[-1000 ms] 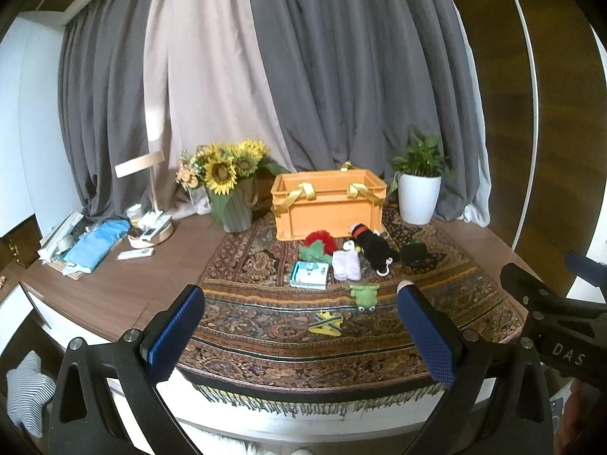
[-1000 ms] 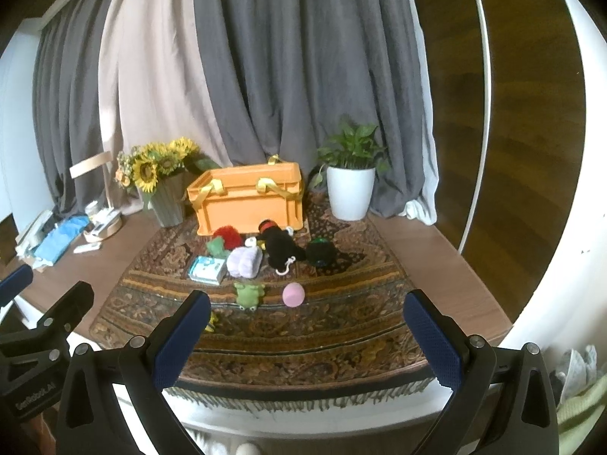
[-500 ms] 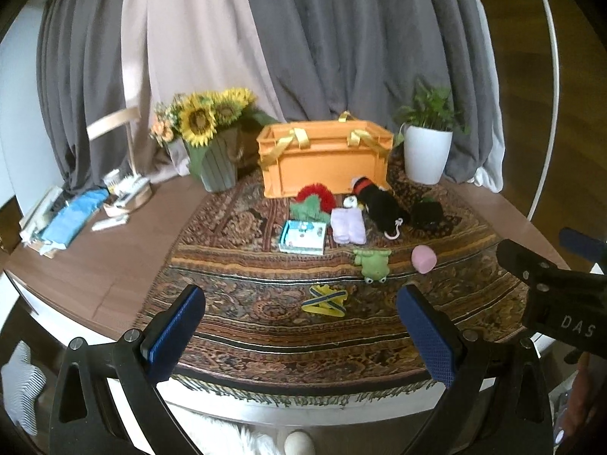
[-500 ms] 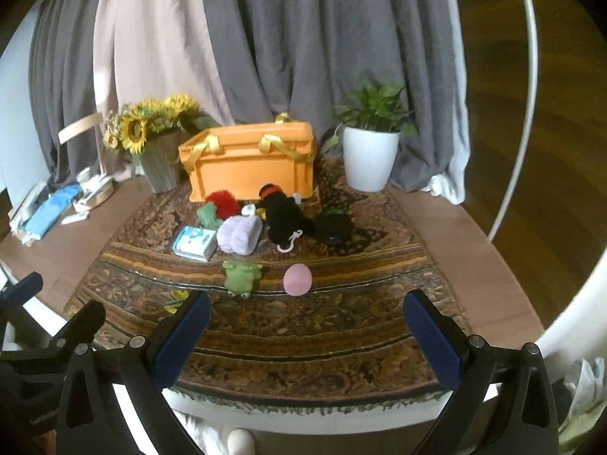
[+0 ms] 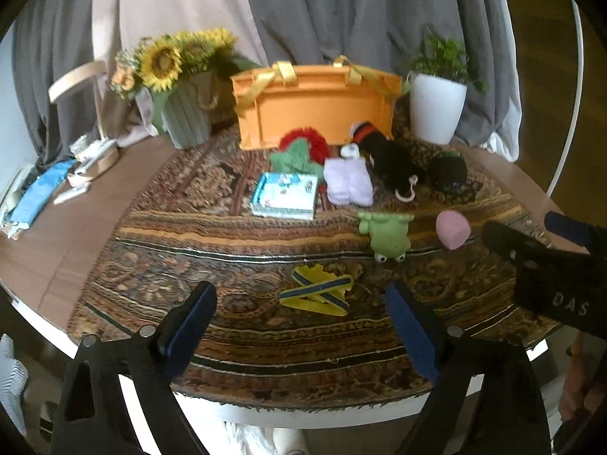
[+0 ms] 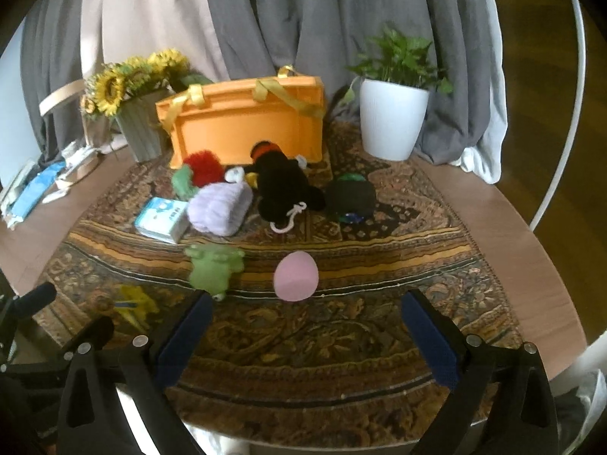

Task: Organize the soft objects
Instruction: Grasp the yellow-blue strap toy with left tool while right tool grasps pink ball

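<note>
Both grippers, left [image 5: 303, 326] and right [image 6: 303, 337], are hovering with jaws apart and empty; the pink egg [image 6: 296, 275] is looking light and squashy, so pinching its middle seems best.

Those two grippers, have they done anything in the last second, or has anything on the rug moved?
Both grippers moved forward and tipped down toward the rug: the left gripper now aims at the yellow toy, the right gripper at the pink egg-shaped toy. Both stay open and hold nothing. The green frog, the other toys and the orange crate lie where they were.
</note>
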Available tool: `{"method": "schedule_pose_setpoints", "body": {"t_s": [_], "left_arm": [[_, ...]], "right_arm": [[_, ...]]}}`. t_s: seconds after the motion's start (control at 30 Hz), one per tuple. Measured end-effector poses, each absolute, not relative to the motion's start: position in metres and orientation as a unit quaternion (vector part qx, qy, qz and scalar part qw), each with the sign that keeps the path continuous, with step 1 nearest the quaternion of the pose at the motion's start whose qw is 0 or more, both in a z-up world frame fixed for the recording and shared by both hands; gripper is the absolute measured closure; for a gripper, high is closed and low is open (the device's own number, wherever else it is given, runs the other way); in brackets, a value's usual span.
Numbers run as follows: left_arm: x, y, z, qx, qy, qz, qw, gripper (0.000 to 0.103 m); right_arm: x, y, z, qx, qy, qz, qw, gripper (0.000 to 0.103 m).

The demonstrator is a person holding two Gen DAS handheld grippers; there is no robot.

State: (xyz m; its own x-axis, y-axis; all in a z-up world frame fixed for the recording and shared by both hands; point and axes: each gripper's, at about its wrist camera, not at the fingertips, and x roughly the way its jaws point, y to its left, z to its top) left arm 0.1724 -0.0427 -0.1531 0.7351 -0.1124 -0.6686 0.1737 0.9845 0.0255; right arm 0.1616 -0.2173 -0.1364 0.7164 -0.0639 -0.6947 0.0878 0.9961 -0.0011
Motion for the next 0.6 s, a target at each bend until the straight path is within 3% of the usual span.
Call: {"method": "schedule_pose_setpoints", "body": {"t_s": [0.47, 0.6], "left_arm": [[0.212, -0.051, -0.191, 0.037, 0.394, -0.091, 0.914, 0.033], [0.216, -0.053, -0.195, 0.035, 0.400, -0.100, 0.910, 0.044]], "right_arm": [[0.206, -0.219, -0.176, 0.032, 0.402, -0.026, 0.915, 0.020], [0.217, -0.222, -0.183, 0.045, 0.410, -0.019, 0.911, 0.027]]}}
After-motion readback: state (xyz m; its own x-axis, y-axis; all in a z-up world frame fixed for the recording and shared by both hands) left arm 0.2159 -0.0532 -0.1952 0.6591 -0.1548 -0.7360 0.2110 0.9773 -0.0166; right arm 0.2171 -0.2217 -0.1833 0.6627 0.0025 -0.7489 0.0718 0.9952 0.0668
